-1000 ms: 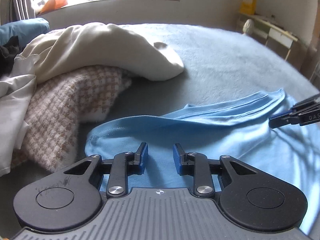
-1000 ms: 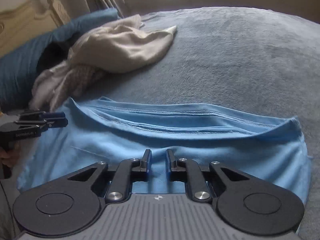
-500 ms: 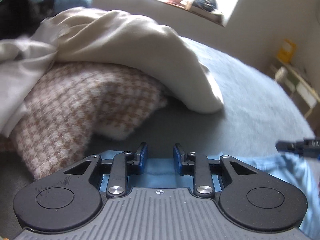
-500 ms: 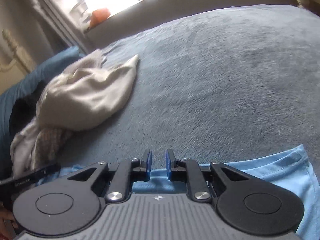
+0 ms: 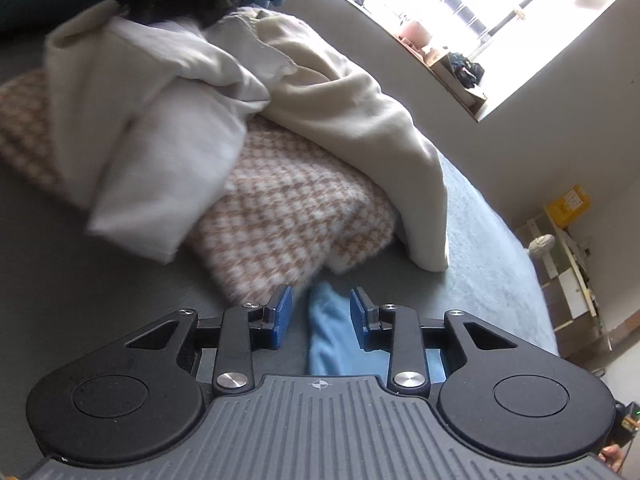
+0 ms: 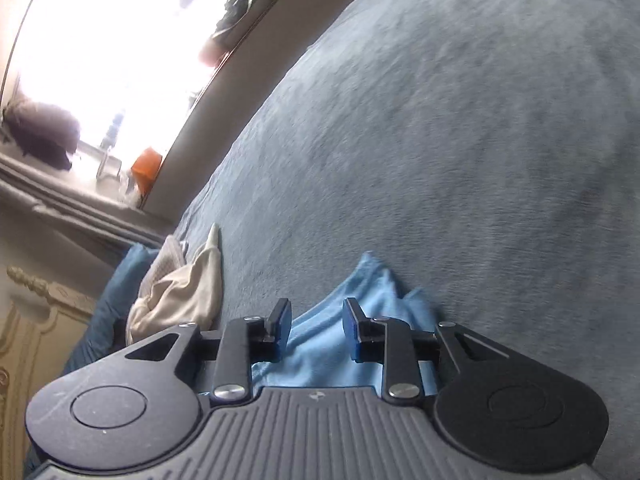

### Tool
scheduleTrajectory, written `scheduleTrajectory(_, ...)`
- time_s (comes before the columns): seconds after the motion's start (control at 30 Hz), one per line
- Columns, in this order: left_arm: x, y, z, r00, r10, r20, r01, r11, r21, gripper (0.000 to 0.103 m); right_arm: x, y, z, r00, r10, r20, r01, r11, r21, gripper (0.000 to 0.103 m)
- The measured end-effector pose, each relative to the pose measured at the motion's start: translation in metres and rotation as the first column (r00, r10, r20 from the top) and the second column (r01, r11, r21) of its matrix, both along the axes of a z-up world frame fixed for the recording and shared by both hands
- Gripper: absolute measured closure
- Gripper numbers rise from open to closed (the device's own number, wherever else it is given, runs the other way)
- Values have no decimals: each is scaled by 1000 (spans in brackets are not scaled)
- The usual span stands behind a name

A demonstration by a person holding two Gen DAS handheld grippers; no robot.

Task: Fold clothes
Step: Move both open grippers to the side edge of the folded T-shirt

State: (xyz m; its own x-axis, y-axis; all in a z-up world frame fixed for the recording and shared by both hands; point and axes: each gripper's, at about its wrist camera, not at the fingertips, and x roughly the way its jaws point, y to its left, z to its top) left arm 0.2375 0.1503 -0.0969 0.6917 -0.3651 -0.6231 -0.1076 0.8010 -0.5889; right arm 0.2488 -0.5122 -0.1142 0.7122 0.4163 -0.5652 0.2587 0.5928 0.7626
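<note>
a: biggest thing is the grey-blue bedspread, it fills nearly the whole right wrist view. on it, far left, a pile of clothes: cream garment and a white one on top of a brown-and-white checked knit.

b: and the light blue shirt?

a: near edge of the bed, bunched up under both grippers. in the left view only a narrow strip pokes out, just near of the checked knit.

b: fingers?

a: left gripper is partway open and opening, blue fabric sits in the gap by the right pad, not pinched. right gripper same deal, jaws opening, shirt lies between them, pads not pressing it.
</note>
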Motion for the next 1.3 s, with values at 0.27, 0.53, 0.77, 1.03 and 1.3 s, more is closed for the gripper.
scheduleTrajectory(0.27,-76,3,8,980,-173,-98,175,984,15,70,-98,-51,-5,992,-109,-61,115,988,102,62)
scheduleTrajectory(0.53,-151,-18,-9,962,-264,-63,264,964,-15,70,-168,-44,-24,986,-104,-133,124,981,152,57)
scheduleTrajectory(0.77,-164,-40,-21,957,-290,10,286,950,125,71,-212,-22,-45,978,-148,-146,171,972,159,57)
scheduleTrajectory(1.03,-168,-51,-21,938,-339,71,317,923,220,73,-231,-4,-65,964,-220,-148,247,950,193,58)
scheduleTrajectory(1.3,-164,-47,-30,949,-309,60,291,935,202,74,-215,6,-41,976,-189,-108,204,968,148,58)
